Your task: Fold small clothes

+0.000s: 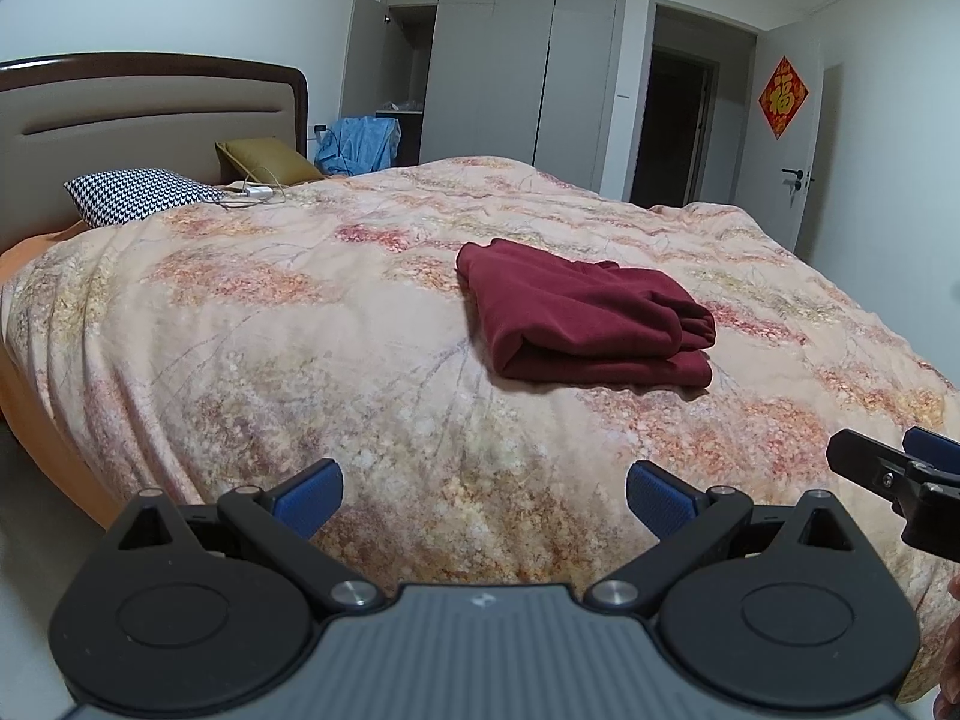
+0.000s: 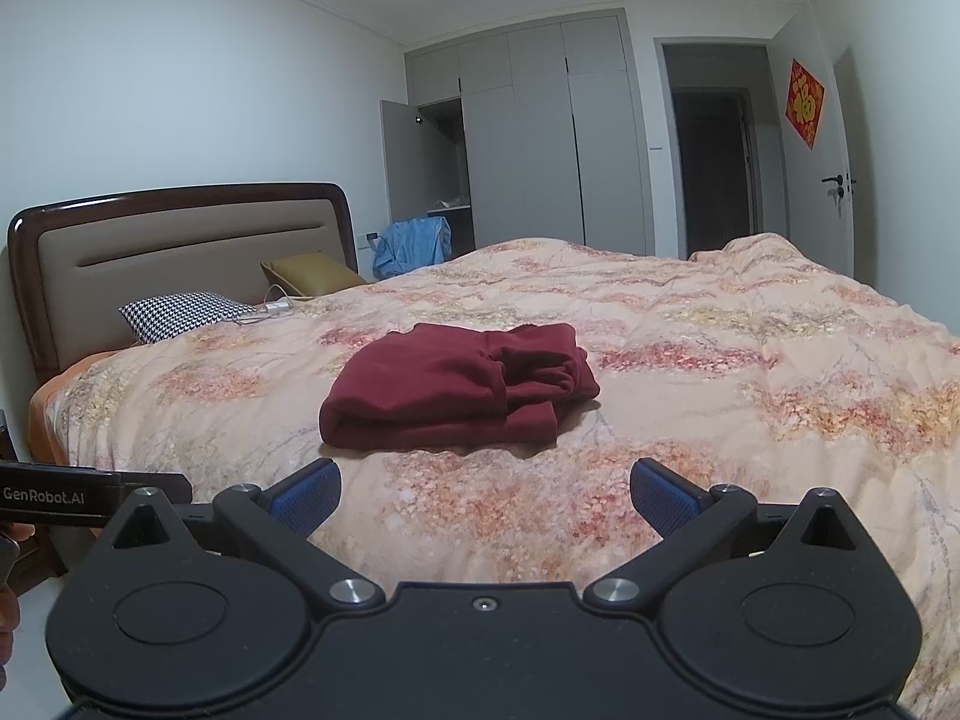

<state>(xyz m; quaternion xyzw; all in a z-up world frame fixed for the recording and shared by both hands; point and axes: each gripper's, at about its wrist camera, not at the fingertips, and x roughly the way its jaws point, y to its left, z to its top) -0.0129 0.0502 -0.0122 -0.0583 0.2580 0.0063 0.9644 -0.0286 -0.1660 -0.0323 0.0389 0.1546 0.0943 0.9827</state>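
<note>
Item: one dark red garment [image 2: 459, 393], already folded into a thick, roughly square bundle, lying on the flowered quilt [image 1: 252, 360] near the middle of the bed.

Landmark: the garment; all places below are given from it.

- Left tongs [image 1: 483, 501]: on the near side of the garment, well apart from it, spread wide and holding nothing.
- Right tongs [image 2: 485, 498]: also on the near side, apart from the garment, spread wide and empty (their tip shows at the right edge of the left camera's view).
- Checked pillow [image 2: 180, 315] and mustard cushion [image 2: 312, 273]: beyond the garment to the left, by the headboard [image 2: 180, 246].
- Blue cloth [image 2: 414, 243]: farther back still, by the open wardrobe [image 2: 516, 132].

Handling, as judged: soft, light, limp knit; thick in layers, with a rolled lump on the right side of the top layer. It will sag if lifted by one corner. Best taken at the doubled near edge, one pair of tongs towards each end, pinching all layers together.

Progress, as judged: folding looks finished or nearly so.
</note>
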